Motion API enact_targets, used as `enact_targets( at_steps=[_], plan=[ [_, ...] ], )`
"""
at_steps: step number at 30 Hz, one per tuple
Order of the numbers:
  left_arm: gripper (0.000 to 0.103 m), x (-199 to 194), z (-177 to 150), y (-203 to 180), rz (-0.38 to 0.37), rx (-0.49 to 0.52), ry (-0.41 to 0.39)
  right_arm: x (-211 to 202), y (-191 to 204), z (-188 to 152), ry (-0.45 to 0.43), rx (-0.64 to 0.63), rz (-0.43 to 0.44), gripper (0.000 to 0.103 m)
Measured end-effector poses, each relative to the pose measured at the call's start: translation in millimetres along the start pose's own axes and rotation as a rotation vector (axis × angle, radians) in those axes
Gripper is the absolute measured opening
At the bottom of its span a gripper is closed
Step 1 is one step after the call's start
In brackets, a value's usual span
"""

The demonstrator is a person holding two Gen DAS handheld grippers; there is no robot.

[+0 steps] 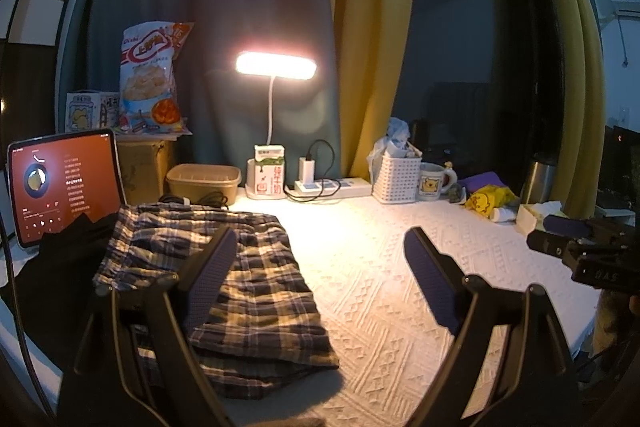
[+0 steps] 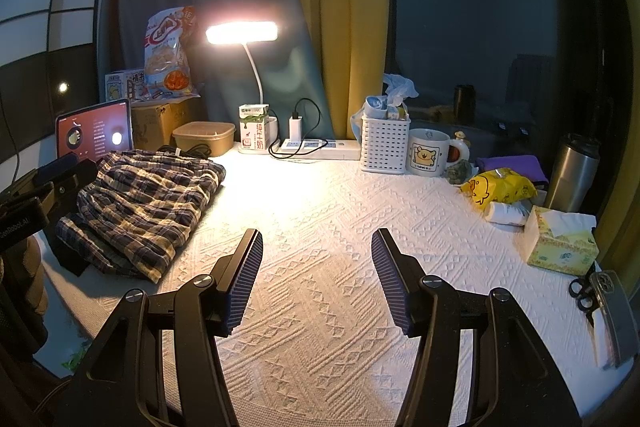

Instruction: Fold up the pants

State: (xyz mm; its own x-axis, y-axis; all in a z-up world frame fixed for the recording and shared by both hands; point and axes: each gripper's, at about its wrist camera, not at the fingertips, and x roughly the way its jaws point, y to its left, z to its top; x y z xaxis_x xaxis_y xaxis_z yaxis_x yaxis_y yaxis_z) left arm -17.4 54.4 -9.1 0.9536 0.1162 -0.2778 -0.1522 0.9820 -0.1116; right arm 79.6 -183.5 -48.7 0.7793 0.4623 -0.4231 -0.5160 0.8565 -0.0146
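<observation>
Nearest in each wrist view are the tongs themselves. The left gripper (image 1: pixel 320 271) stands wide open with nothing between its pads; its left finger overlaps the plaid pants (image 1: pixel 224 267) in the view, but whether it touches the cloth cannot be told. The right gripper (image 2: pixel 318 279) is also open and empty, hovering over bare cloth.

Under both lies a white textured table cover (image 2: pixel 320 219), lit warm by the desk lamp (image 2: pixel 241 31) at the back. The pants lie in a folded heap left of both tongs, on top of a dark garment (image 1: pixel 60 267) that shows at their left edge.

To the right of the right gripper lie a tissue box (image 2: pixel 560 239), a phone (image 2: pixel 612 311) at the table's edge, a yellow packet (image 2: pixel 500 187) and a steel tumbler (image 2: pixel 572 171). Beyond the tongs stand a white basket (image 2: pixel 384 143), a bear mug (image 2: pixel 428 153), a power strip (image 2: pixel 320 147), a milk carton (image 2: pixel 253 127) and a brown lidded tub (image 2: pixel 205 137). Far left stand a lit tablet (image 1: pixel 64 187) and a cardboard box (image 2: pixel 160 123) with a snack bag (image 2: pixel 170 55) on top. Behind hang grey and yellow curtains (image 2: pixel 336 7) beside a dark window (image 2: pixel 480 19).
</observation>
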Motion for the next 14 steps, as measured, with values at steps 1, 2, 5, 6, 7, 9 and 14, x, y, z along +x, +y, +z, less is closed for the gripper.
enact_targets(
  at_steps=[1, 2, 5, 6, 7, 9, 14],
  plan=[
    [0.086, -0.1, 0.0, -0.1, 0.002, 0.0, -0.001, 0.0, -0.2, -0.1, 0.0, 0.0, 0.0, 0.06],
    [0.086, 0.2, 0.1, 0.2, 0.0, 0.0, -0.001, -0.1, 0.0, 0.0, 0.0, 0.0, 0.0, 0.06],
    [0.086, 0.3, 0.3, 0.7, -0.002, 0.0, -0.001, 0.0, -0.6, 0.1, -0.001, 0.001, 0.0, 0.06],
    [0.086, 0.2, 0.2, 0.3, -0.002, 0.001, -0.001, 0.1, -0.5, 0.2, -0.001, -0.001, 0.001, 0.06],
    [0.086, 0.6, 0.4, -0.2, -0.002, 0.002, 0.0, 0.2, -0.6, 0.1, -0.001, -0.001, 0.001, 0.06],
    [0.086, 0.0, 1.1, -0.7, -0.004, 0.002, -0.003, 0.2, -0.5, 0.2, 0.0, -0.001, 0.001, 0.06],
    [0.086, -2.5, 1.8, -2.3, -0.005, 0.004, -0.013, 0.2, 0.0, 0.3, 0.0, -0.001, 0.0, 0.06]
  ],
)
